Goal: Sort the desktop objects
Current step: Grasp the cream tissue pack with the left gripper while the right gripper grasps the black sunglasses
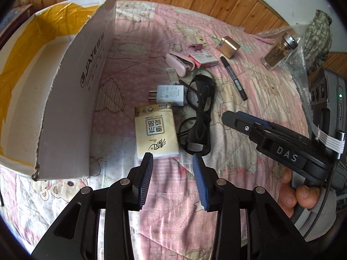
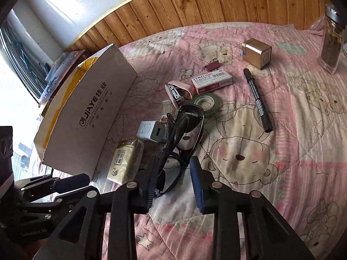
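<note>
Desktop items lie scattered on a pink quilt. A yellow tissue pack sits just past my left gripper, which is open and empty above the quilt. Beside the pack are black sunglasses and a white charger plug. My right gripper hangs open over the near end of the sunglasses, which show between its fingers; the pads are not pressing on them. In the left wrist view the right gripper hovers to the right of the glasses. The open cardboard box stands on the left.
Farther back lie a pink stapler, a red staple box, a tape roll, a binder clip, a gold cube, a black marker and a glass jar. Wood panelling backs the bed.
</note>
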Demonstrator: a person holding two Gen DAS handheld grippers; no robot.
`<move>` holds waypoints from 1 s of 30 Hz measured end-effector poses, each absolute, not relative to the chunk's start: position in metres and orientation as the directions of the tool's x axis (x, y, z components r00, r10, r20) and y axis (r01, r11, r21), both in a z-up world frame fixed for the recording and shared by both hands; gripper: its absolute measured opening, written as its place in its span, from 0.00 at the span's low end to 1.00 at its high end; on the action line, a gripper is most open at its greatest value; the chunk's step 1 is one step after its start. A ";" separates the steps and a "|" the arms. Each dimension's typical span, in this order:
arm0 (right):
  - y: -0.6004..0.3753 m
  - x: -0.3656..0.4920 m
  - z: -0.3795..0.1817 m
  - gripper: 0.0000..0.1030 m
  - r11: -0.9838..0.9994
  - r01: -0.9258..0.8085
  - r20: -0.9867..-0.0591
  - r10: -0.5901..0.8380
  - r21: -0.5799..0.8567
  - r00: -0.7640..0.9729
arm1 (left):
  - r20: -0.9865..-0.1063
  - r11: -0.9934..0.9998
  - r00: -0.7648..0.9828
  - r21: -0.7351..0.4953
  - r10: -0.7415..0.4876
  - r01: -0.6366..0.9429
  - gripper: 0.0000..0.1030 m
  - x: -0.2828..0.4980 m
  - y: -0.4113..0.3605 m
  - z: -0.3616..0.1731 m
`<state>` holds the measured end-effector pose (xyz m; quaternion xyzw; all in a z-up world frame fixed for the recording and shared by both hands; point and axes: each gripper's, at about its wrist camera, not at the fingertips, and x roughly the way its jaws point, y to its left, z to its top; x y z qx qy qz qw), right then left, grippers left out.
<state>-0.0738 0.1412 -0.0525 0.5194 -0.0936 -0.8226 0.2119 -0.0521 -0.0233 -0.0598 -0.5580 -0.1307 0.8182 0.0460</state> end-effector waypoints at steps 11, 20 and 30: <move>0.104 -0.099 -0.098 0.58 -0.927 0.267 -0.878 -0.345 0.263 -0.332 | -0.925 -0.949 -0.319 -0.268 0.207 0.163 0.49 -0.083 -0.040 -0.099; 0.123 -0.095 -0.096 0.48 -0.920 0.285 -0.857 -0.364 0.270 -0.365 | -0.907 -0.931 -0.325 -0.331 0.269 0.152 0.59 -0.098 -0.033 -0.111; 0.133 -0.104 -0.098 0.39 -0.896 0.266 -0.821 -0.436 0.356 -0.368 | -0.875 -0.932 -0.384 -0.351 0.294 0.087 0.41 -0.102 -0.015 -0.104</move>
